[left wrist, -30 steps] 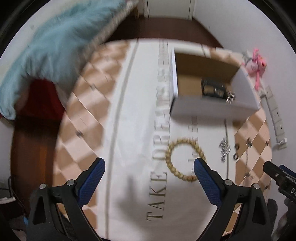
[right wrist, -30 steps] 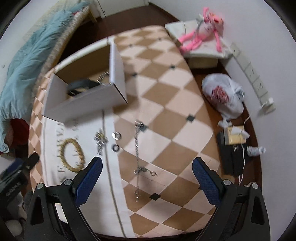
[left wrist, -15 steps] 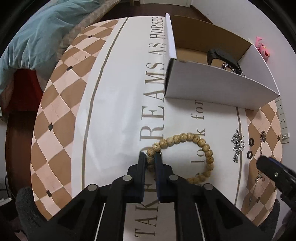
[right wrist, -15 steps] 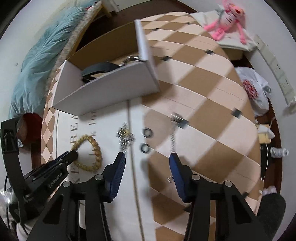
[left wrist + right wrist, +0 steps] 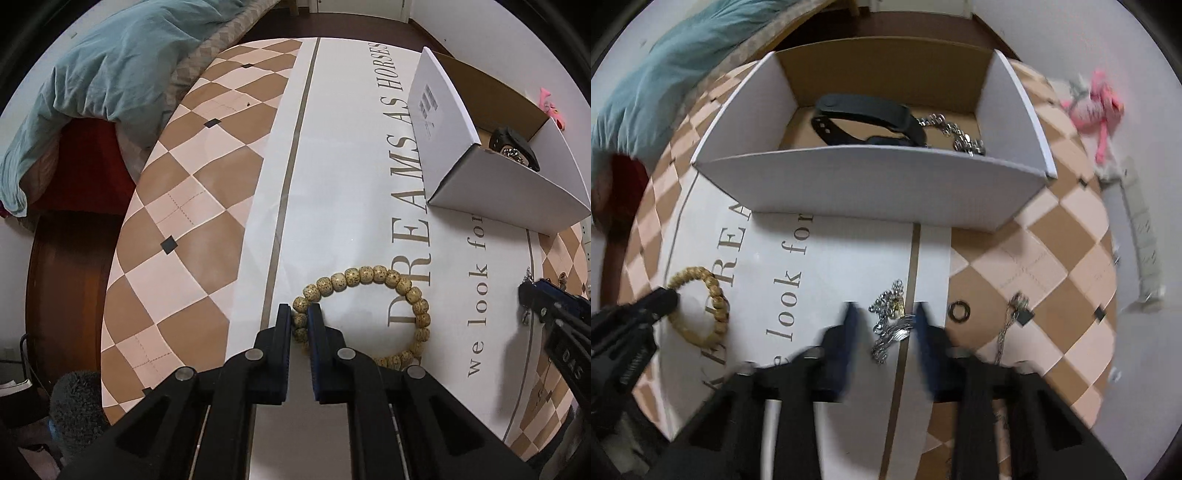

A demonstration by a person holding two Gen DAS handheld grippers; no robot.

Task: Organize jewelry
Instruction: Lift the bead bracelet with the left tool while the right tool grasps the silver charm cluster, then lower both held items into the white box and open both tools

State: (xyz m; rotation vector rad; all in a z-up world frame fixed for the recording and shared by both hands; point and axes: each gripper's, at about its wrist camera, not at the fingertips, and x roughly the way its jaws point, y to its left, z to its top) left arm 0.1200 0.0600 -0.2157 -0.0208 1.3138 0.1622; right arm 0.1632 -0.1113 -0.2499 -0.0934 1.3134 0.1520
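Nearest the left wrist camera, the left gripper has its jaws pinched narrow on the near-left arc of a speckled bead bracelet, which lies in a ring on the white lettered band of the tabletop. In the right wrist view, the right gripper is blurred, its blue-padded jaws partly open and straddling a silver chain bracelet that rests on the white band beside a tan stripe; whether the pads touch it cannot be told. Just to the right lie a small dark ring and a thin chain on the tan-and-cream diamond pattern that covers the rest of the round tabletop. Farther back stands an open white cardboard box with a brown interior, holding a black wristband and a silver link chain. Beyond the tabletop's edge, a teal blanket drapes over a bed at the left above something red, dark wood floor shows around it, and a pink plush toy lies by the white wall at the right, near a white power strip.
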